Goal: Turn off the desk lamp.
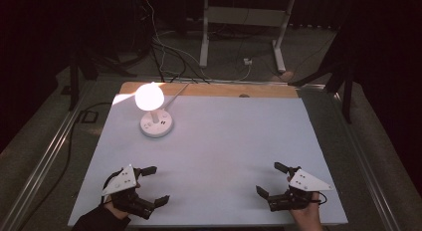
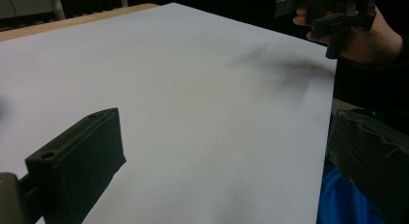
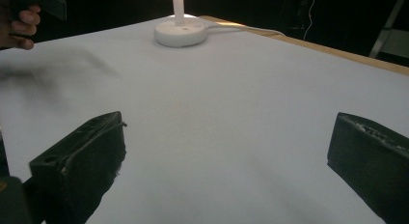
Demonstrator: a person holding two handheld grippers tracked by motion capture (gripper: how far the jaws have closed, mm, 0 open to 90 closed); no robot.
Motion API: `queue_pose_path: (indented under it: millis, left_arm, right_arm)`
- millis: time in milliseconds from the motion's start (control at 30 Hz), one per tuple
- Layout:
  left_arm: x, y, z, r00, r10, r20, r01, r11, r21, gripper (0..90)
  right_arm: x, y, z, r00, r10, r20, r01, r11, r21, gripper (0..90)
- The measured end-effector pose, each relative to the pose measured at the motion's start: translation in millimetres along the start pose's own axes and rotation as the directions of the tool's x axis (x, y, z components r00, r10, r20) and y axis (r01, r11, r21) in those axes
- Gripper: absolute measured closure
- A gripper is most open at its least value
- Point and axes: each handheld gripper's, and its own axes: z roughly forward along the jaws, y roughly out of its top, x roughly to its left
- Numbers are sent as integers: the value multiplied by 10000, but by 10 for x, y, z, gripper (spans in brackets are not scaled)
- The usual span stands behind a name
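Note:
A small white lamp (image 1: 154, 111) with a glowing round shade stands on its round base (image 3: 180, 34) at the far left of the white table top (image 1: 224, 141). My left gripper (image 1: 155, 185) hovers near the front left corner, jaws wide apart and nothing between them. My right gripper (image 1: 271, 179) sits near the front right corner, also open and empty. In the left gripper view my own gripper (image 2: 226, 151) has its jaws spread over bare white surface, with the right gripper (image 2: 328, 19) and its hand farther off. Bare table also lies between the spread jaws of my gripper (image 3: 226, 156) in the right gripper view.
The lamp's white cable (image 1: 176, 94) runs off the back edge over a wooden strip (image 1: 214, 89). Beyond the table are a metal desk frame (image 1: 244, 27) and floor cables (image 1: 164, 57) in the dark. Metal rails (image 1: 45, 156) flank the table.

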Motion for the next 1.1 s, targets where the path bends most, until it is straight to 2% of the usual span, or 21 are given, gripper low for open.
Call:
queue_pose_path:
  millis: [33,233,700,1100]
  left_arm:
    - [4,17,0,9999,-25,143,25,10000,38,4]
    - [37,171,-5,9995,159,256,-160,9999,2,4]
    - [172,355,-10,9991,6,-421,-12,9999,-153,4]
    - [311,453,20,9966,-197,-795,174,9994,-297,4]
  right_arm:
    - [0,0,-1,10000,-12,2,12,10000,-8,0]
    - [2,2,-6,10000,20,19,-20,10000,-21,0]
    - [-1,2,-7,10000,44,-2,-44,10000,-15,0]
    - [1,3,-7,10000,39,-4,-39,10000,-21,0]
